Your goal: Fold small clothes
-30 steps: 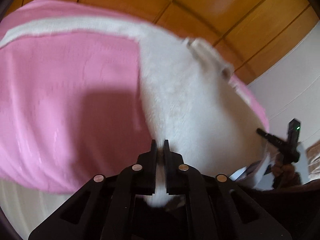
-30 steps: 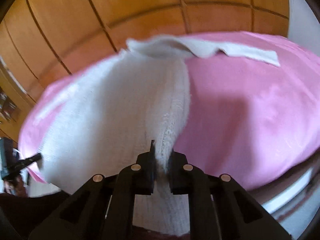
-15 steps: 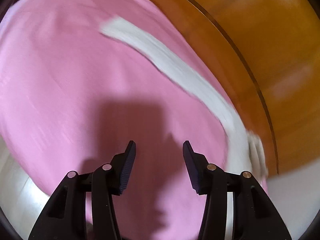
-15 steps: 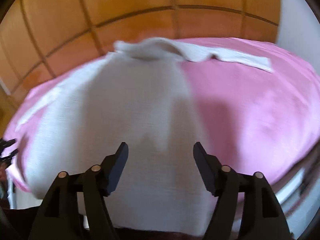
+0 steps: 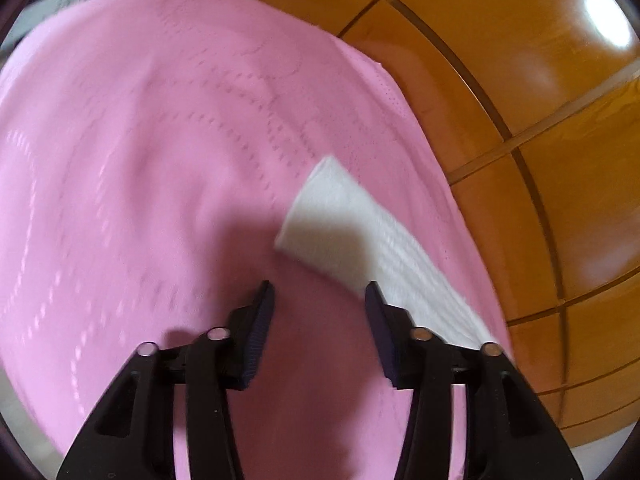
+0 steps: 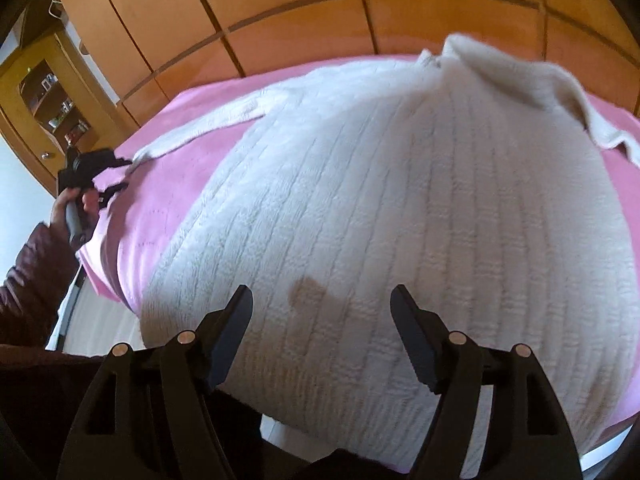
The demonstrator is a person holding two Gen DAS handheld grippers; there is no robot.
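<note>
A white ribbed knit sweater [image 6: 400, 208] lies flat on a pink bedspread [image 6: 160, 208], collar at the far end and one sleeve stretched out to the left. My right gripper [image 6: 322, 304] is open and empty just above the sweater's near hem. In the left wrist view my left gripper [image 5: 320, 300] is open and empty over the pink bedspread [image 5: 140, 160], with the sleeve's cuff end [image 5: 340, 220] just ahead of its right finger. The left gripper also shows in the right wrist view [image 6: 84, 168] beside the sleeve's end.
A glossy wooden panelled wall [image 5: 540, 120] runs close behind the bed, also in the right wrist view [image 6: 320, 20]. A wooden shelf unit [image 6: 44, 96] stands at far left. The bed's near edge drops off by the person's dark sleeve [image 6: 28, 280].
Both grippers were shut on the sweater's hem a second ago and have let it go. The left gripper has moved over to the sleeve's cuff. The right gripper has opened above the hem.
</note>
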